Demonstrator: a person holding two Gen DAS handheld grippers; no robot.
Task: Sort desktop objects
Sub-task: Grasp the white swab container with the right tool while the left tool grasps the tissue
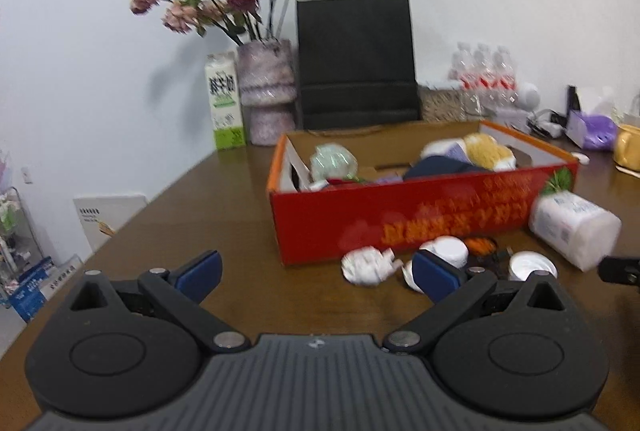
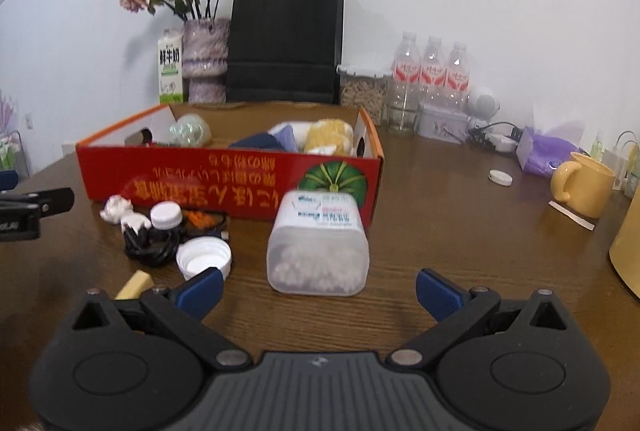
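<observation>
Right wrist view: my right hand-held gripper (image 2: 318, 289) gapes empty before the cotton-swab jar (image 2: 318, 243) lying against the red box (image 2: 224, 177) — yellow mug (image 2: 582, 187) off right. Left hand-held gripper (image 1: 316, 277) — open too — faces crumpled paper (image 1: 368, 265).

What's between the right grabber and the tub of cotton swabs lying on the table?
Nothing but bare brown table. In the right wrist view, the open right gripper faces the cotton swab tub lying on its side, with only wood between them.

Black hand-held gripper (image 2: 319, 289), blue finger pads (image 2: 200, 290), silver screws
</observation>
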